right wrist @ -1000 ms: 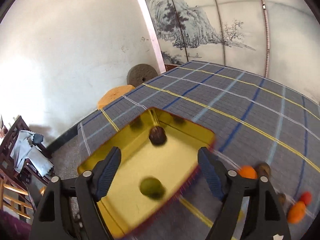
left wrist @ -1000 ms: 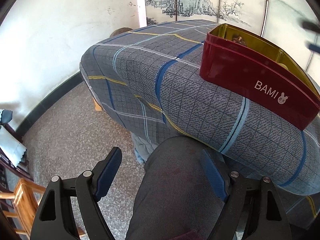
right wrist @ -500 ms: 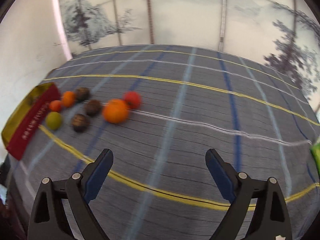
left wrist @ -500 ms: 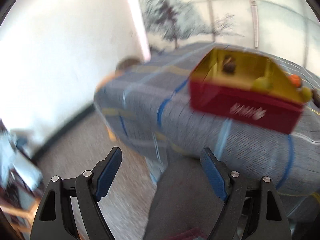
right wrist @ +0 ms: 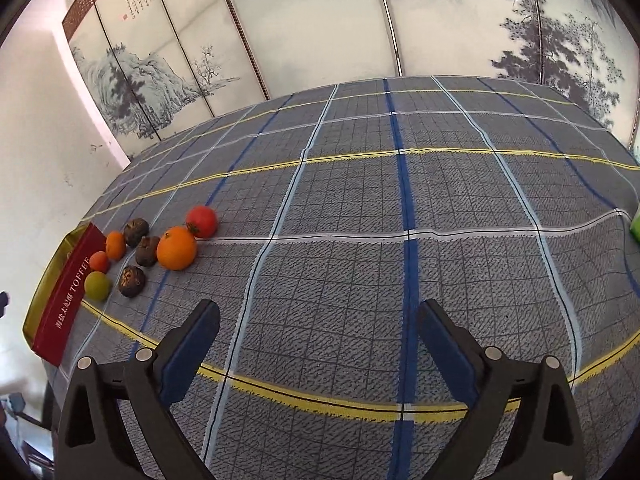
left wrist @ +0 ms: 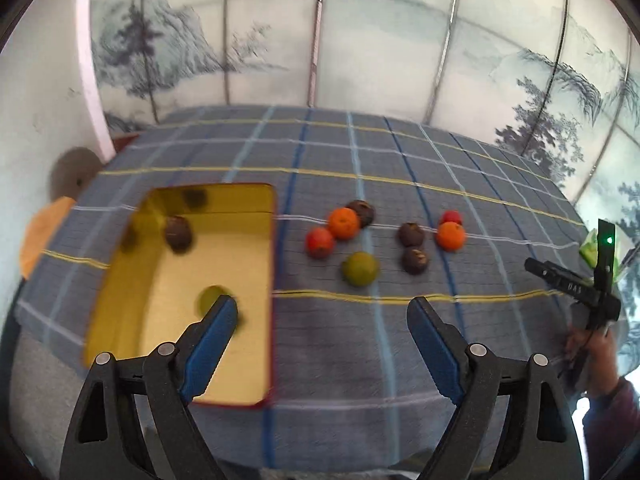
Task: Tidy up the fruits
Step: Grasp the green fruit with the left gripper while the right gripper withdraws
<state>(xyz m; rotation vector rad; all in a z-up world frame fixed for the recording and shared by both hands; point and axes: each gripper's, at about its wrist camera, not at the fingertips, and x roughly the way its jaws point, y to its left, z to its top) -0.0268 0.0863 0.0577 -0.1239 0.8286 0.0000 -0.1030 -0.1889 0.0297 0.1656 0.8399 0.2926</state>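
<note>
looking along the table from its left edge to the right: the red tin lies near the left edge and already holds a green fruit and a dark one, while the loose fruits sit in a group just beside its right wall, toward the middle. the left gripper hangs above the tin's near right corner, its jaws opening with nothing between them. the right gripper is over bare cloth, well apart from the fruits, jaws also opening and empty. i think a round fruit may roll off if one finger pushes it.
</note>
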